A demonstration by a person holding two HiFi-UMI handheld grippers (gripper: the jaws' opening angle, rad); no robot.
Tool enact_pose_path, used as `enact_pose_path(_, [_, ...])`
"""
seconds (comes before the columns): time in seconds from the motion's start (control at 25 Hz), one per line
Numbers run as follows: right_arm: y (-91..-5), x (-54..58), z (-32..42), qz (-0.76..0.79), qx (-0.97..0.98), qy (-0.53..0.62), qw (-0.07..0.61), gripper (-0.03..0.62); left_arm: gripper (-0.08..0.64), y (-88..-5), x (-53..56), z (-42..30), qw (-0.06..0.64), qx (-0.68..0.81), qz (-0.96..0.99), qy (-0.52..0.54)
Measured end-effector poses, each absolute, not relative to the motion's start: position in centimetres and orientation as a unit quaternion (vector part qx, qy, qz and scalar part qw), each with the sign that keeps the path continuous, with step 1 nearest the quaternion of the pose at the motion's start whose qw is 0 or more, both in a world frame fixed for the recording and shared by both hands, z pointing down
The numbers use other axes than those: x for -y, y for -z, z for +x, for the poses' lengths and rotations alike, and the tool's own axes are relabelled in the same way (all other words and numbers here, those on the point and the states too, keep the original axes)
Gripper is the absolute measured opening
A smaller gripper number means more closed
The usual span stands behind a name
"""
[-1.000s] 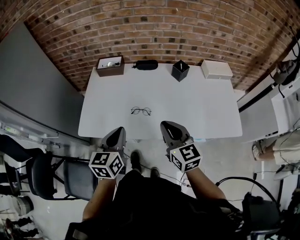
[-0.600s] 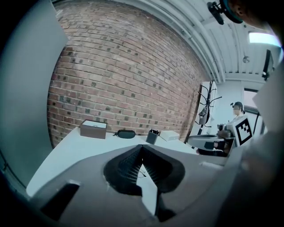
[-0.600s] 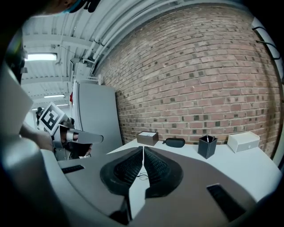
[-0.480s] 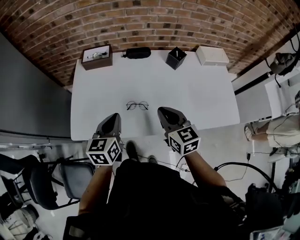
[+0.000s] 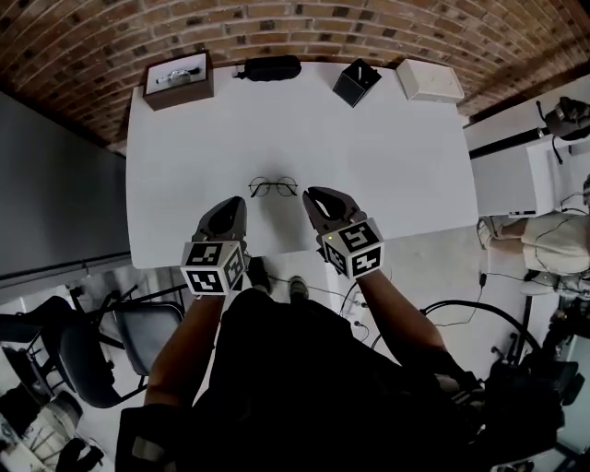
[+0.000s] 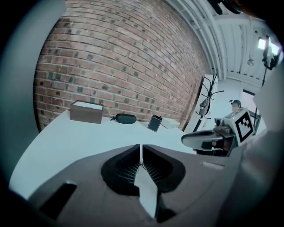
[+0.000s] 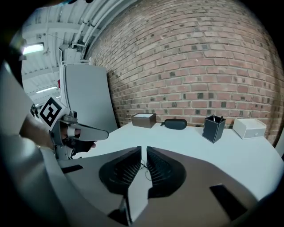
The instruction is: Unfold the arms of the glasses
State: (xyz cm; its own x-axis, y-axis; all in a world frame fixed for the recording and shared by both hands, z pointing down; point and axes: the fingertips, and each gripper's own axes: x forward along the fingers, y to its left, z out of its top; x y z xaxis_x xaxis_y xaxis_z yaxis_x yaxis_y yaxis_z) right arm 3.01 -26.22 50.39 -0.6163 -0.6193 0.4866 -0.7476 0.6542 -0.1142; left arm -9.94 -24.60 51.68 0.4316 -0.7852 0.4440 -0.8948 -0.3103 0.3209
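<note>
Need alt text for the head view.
Glasses lie on a white table, just beyond the tips of the shut, empty left gripper and right gripper. A brown box, black case, black holder and white box line the far edge.

Faces a red brick wall (image 5: 304, 28) ahead of the left gripper (image 5: 232, 203); keeps a grey partition (image 5: 55, 184) and a black chair (image 5: 88, 355) to its left.

Far edge of the table (image 5: 396, 175) — brown box (image 5: 179, 80); black case (image 5: 268, 67); pen cup (image 5: 356, 82); white box (image 5: 430, 80).

White table (image 5: 184, 138), red-brown brick wall (image 5: 369, 28), brown box (image 5: 178, 81), black case (image 5: 268, 67), black pen holder (image 5: 356, 83), white box (image 5: 430, 80), dark-rimmed glasses (image 5: 273, 187)
</note>
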Motion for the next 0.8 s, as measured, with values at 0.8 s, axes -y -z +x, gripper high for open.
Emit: enact_pose_path(0.8, [-63.3,27.6,1.7,0.363,0.848,-0.21,0.323,0.029,0.11,-64.4,27.8,-8.3,0.347,0.459,0.789,-0.215])
